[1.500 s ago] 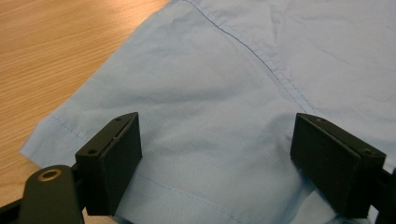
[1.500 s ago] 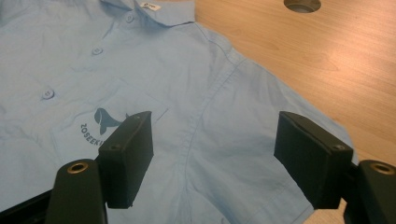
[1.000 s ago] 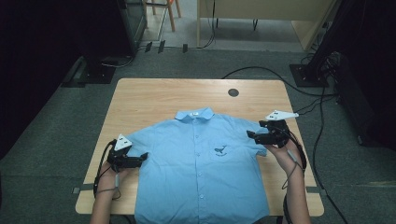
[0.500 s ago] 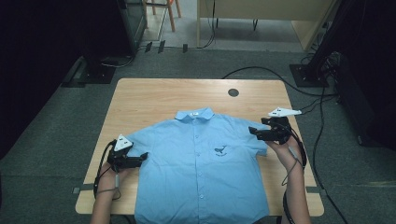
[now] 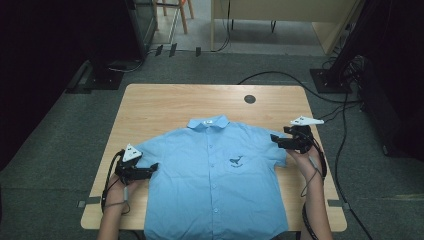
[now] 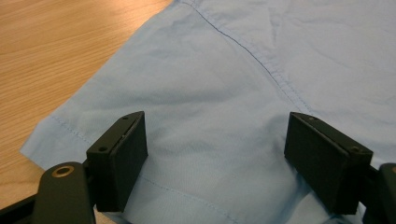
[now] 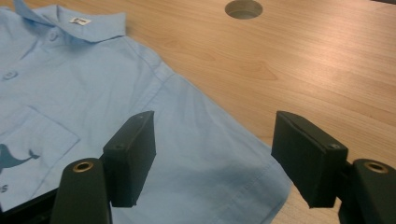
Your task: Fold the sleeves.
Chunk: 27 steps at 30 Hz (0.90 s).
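A light blue short-sleeved shirt [image 5: 215, 185] lies flat and face up on the wooden table [image 5: 165, 105], collar toward the far side. My left gripper [image 5: 151, 169] rests at the shirt's left sleeve, pointing right. In the left gripper view the gripper [image 6: 215, 158] is open. Its jaws have just been closing a little, and sleeve cloth [image 6: 210, 93] lies loose between them. My right gripper [image 5: 276, 141] points left at the right sleeve's end. In the right gripper view the gripper [image 7: 215, 158] stands open over the sleeve [image 7: 201, 154], its jaws slightly narrower than before, pads off the cloth.
A round cable hole [image 5: 249, 99] sits in the table's far right part. Bare wood lies beyond the collar and beside both sleeves. Black cables [image 5: 345, 150] trail over the floor to the right, and dark furniture stands behind the table.
My right gripper has shifted slightly to the right and lower, toward the sleeve's end. The left gripper and the shirt have stayed put.
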{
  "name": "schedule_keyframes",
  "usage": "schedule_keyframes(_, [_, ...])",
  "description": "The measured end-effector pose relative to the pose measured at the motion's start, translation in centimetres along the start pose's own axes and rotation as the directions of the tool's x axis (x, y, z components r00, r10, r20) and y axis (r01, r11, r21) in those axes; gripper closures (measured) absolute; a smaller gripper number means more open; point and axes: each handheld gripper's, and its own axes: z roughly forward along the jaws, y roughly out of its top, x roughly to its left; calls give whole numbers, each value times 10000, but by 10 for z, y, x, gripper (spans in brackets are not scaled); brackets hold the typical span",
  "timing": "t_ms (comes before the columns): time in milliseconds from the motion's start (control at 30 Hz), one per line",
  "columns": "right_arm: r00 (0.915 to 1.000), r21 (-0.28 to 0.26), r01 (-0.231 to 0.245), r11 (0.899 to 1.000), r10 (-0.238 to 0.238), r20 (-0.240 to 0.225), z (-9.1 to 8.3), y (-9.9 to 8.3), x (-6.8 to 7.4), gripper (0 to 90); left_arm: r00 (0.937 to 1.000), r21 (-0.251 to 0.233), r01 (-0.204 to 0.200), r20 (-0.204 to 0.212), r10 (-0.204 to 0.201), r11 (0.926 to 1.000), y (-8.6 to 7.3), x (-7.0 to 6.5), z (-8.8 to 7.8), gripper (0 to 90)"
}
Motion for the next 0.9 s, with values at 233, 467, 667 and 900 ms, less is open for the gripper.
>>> schedule_keyframes(233, [9985,-34,-440,9990,440,337,11,-9,-11,331,10000,3,12,-12,-12,10000,0,0,0,212])
schedule_keyframes(467, [9973,44,-458,9989,454,584,16,-14,-16,337,10000,4,13,-13,-13,10000,0,0,0,212])
schedule_keyframes(667, [9956,41,-521,9986,516,779,18,-18,-22,347,10000,1,10,-15,-10,10000,0,0,0,212])
schedule_keyframes(900, [9888,295,-419,9987,372,1445,24,-20,-21,367,10000,1,23,-26,-23,10000,0,0,0,213])
